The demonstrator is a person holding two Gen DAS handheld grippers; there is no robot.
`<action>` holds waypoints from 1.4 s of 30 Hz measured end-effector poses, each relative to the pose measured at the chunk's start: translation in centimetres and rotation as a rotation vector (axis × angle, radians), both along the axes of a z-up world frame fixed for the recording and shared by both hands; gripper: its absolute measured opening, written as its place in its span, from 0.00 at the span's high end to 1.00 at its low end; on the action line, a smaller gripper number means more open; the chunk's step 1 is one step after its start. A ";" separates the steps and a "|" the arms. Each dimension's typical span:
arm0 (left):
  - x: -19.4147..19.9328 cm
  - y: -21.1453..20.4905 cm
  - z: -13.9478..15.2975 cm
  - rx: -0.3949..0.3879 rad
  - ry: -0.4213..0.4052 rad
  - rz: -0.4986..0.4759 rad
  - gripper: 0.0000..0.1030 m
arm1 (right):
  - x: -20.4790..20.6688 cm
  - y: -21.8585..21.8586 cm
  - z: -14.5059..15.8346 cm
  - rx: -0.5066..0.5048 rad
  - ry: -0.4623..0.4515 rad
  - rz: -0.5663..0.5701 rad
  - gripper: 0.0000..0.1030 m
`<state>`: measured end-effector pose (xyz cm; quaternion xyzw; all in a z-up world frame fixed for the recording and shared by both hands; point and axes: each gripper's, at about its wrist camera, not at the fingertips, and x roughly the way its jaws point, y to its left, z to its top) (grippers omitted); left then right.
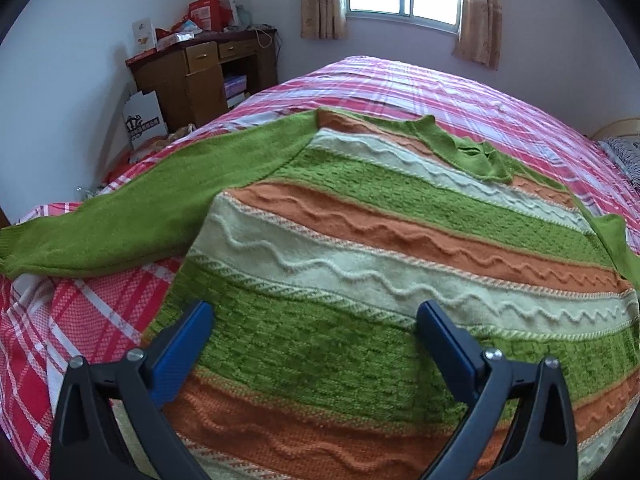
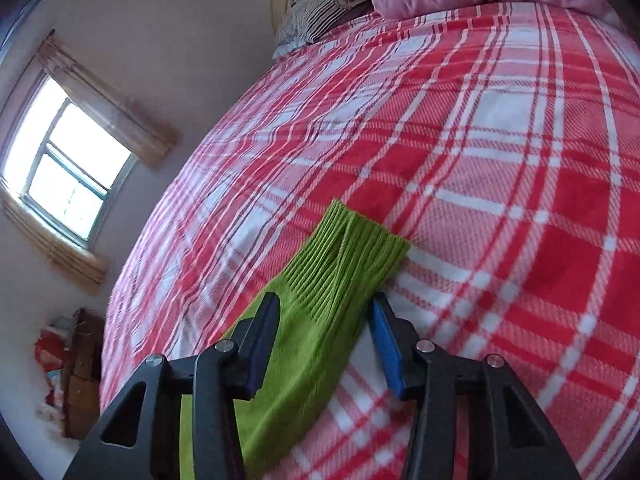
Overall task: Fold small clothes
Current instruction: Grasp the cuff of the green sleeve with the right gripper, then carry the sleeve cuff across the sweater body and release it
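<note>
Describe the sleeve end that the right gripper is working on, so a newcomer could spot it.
On the red-and-white plaid bedspread lies one plain green sleeve. Its ribbed cuff fans out just beyond the right gripper, the only green thing there.

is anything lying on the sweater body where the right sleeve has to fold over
Nothing visible. The sweater lies flat on the bed with no other item on it; only the open left gripper hovers over its lower part.

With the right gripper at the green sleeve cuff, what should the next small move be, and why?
Probably carry the green ribbed sleeve cuff, which sits between the right gripper fingers, across onto the striped green, orange and cream knitted sweater; its body already lies flat on the red plaid bedspread.
</note>
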<state>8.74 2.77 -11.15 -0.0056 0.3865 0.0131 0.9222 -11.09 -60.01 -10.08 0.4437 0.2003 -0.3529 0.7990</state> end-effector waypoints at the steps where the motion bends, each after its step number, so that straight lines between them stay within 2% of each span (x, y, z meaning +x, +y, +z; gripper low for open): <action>1: 0.0 0.0 0.0 0.004 -0.001 0.001 0.00 | 0.4 -0.1 0.0 -0.015 0.014 -0.009 0.54; 3: 0.2 -0.1 -0.1 0.003 -0.002 0.001 0.00 | 0.7 0.2 0.1 -0.042 0.035 -0.008 0.54; 6: 0.2 -0.1 -0.1 0.001 -0.003 0.001 0.00 | 1.1 0.4 -0.1 -0.093 0.116 -0.012 0.81; 9: 0.2 -0.2 -0.1 0.001 -0.004 0.000 0.00 | 0.0 -0.3 -0.4 -0.050 0.064 -0.004 0.91; 14: 0.2 -0.2 -0.1 -0.004 -0.005 -0.001 0.00 | -1.0 0.8 1.3 -0.075 0.054 0.066 0.93; 18: 0.3 -0.2 -0.1 -0.006 -0.006 -0.003 0.00 | -1.3 3.7 5.0 -0.129 -0.024 0.114 0.93; 25: 0.2 -0.2 -0.1 -0.016 -0.003 -0.022 0.00 | 2.9 14.5 12.3 -0.208 -0.152 0.368 0.93; 29: -0.2 0.3 0.5 -0.013 0.019 -0.071 0.00 | 6.4 21.8 14.0 -0.223 -0.173 0.531 0.93; 33: -1.7 2.8 1.8 -0.023 -0.029 -0.038 0.00 | 8.6 28.2 14.1 -0.196 -0.194 0.654 0.93; 37: -2.4 6.0 2.0 -0.027 -0.087 0.056 0.00 | 11.7 34.2 13.1 -0.178 -0.202 0.761 0.93; 40: -1.9 7.7 0.7 -0.039 -0.056 0.110 0.00 | 14.0 38.6 11.9 -0.165 -0.201 0.822 0.93; 42: -1.7 8.8 -0.3 -0.078 -0.032 0.136 0.00 | 15.8 42.2 10.5 -0.155 -0.198 0.865 0.93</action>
